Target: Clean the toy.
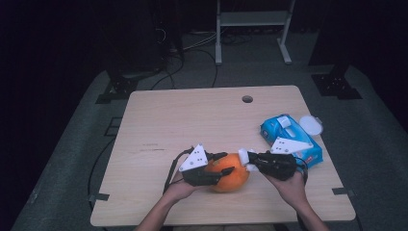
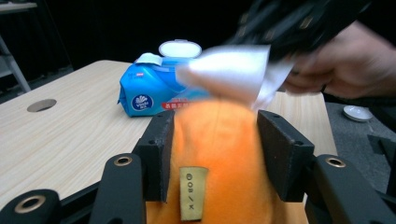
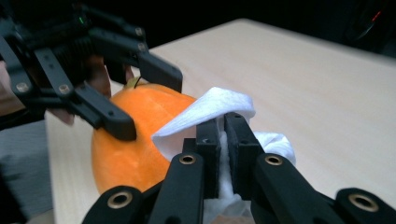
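Note:
An orange plush fruit [image 1: 232, 172] lies near the table's front edge. My left gripper [image 1: 222, 163] is shut on it, one jaw on each side of the orange plush [image 2: 217, 140], which carries a small cloth tag [image 2: 193, 192]. My right gripper [image 1: 246, 160] comes in from the right, shut on a white wet wipe [image 1: 243, 156]. The wipe [image 3: 219, 109] folds over the jaw tips and rests against the orange plush [image 3: 135, 135]. From the left gripper view the wipe [image 2: 229, 70] hangs just above the plush.
A blue pack of wet wipes [image 1: 288, 137] with its white lid [image 1: 311, 124] flipped open lies right of my right gripper. A round cable hole [image 1: 247, 99] is at the table's far side. A small white dish [image 2: 357, 112] sits on the floor.

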The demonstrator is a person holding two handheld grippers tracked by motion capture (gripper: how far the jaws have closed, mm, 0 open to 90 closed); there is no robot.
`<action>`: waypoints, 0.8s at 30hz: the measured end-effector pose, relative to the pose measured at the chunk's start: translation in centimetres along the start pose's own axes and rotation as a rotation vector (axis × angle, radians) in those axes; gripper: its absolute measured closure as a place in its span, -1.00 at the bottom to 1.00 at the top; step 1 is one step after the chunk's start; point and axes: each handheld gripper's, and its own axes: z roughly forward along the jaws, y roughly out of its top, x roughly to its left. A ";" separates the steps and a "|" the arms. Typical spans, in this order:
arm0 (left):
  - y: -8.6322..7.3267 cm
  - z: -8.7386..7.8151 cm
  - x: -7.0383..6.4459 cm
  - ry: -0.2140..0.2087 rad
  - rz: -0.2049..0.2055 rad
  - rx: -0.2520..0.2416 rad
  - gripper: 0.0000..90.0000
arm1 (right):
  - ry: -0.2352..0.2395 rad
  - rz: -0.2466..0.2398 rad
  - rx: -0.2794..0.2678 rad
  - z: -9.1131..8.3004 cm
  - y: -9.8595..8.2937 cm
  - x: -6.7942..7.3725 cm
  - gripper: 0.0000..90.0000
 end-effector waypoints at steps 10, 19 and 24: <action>-0.3 0.3 -0.1 -0.018 0.029 0.115 -0.25 | 0.070 -0.037 0.064 2.7 -0.5 1.8 0.87; -1.7 -0.2 1.2 -0.091 -0.040 0.178 -0.46 | 0.078 0.066 0.073 2.0 -1.9 -0.5 0.87; -1.8 0.1 0.9 -0.088 -0.020 0.191 -0.35 | 0.061 0.064 0.081 1.9 -1.8 -0.2 0.87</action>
